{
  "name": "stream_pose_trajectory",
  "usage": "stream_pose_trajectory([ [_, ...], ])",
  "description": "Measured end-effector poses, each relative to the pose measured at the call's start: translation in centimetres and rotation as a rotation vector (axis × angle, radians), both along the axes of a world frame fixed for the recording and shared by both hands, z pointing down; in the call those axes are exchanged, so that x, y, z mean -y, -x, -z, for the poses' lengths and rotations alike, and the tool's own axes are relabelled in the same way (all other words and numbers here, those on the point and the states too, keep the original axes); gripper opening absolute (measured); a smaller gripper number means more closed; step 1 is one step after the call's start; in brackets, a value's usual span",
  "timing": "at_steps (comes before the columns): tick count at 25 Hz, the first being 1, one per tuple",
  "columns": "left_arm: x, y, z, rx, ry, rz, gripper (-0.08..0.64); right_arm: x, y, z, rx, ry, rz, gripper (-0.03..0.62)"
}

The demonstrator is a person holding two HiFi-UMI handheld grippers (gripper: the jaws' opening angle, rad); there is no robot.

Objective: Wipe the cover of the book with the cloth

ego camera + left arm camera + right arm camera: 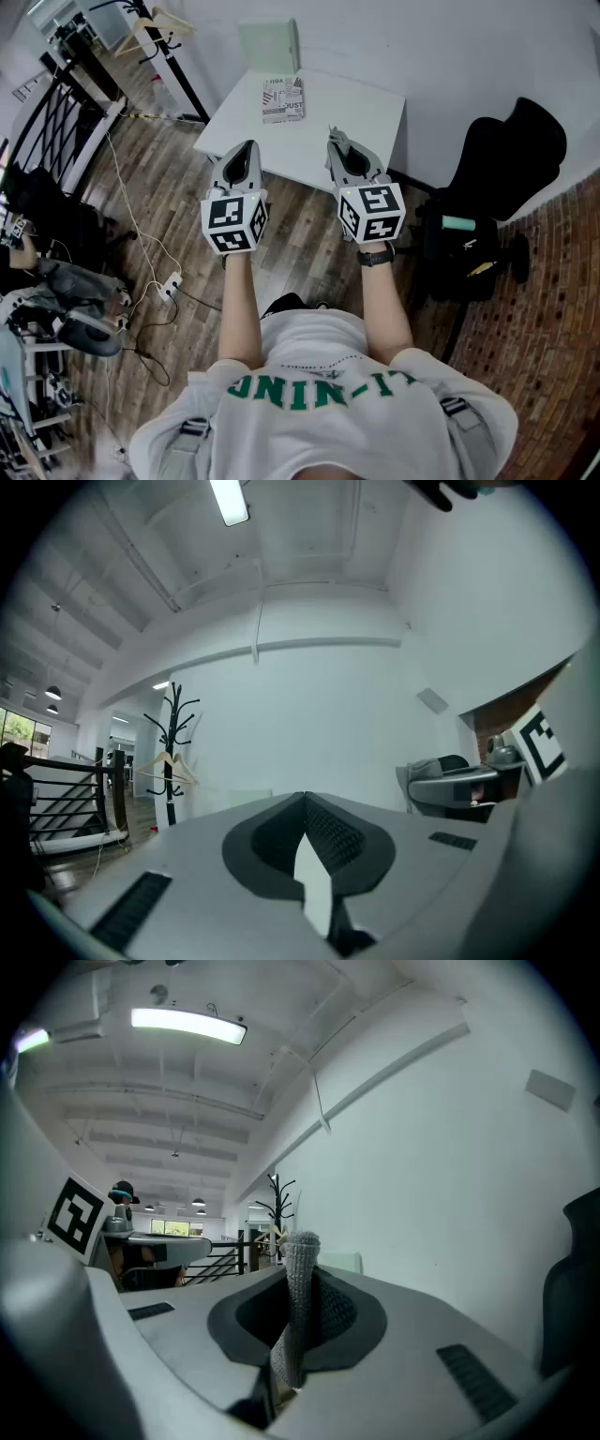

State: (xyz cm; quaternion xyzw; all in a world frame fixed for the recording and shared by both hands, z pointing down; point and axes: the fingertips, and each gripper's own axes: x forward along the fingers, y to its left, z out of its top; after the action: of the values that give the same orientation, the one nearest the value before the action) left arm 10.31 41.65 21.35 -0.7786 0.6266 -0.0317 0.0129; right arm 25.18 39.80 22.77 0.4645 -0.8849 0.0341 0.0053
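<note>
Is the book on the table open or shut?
Shut: the book lies flat on the white table, printed cover facing up.

The book (283, 99) lies flat and closed on the white surface (347, 108), at 12 o'clock in the head view, close to the far edge. Its cover is black and white with small red bits. The cloth (300, 1269) is grey and knitted. It stands up, pinched in the right tool (302, 1283).
</note>
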Motion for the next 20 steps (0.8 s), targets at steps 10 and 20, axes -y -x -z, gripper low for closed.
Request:
stream_pose_trajectory([
  [10, 4.8, -0.4, -1.4, 0.05, -0.035, 0.005, 0.014, 4.2, -0.8, -1.2, -0.015, 0.027, -0.083, 0.038],
  [20, 19.8, 5.6, -2.0, 0.03, -0.062, -0.03, 0.015, 18.8, 6.9, -4.7, -0.072, 0.142, -0.03, 0.038],
])
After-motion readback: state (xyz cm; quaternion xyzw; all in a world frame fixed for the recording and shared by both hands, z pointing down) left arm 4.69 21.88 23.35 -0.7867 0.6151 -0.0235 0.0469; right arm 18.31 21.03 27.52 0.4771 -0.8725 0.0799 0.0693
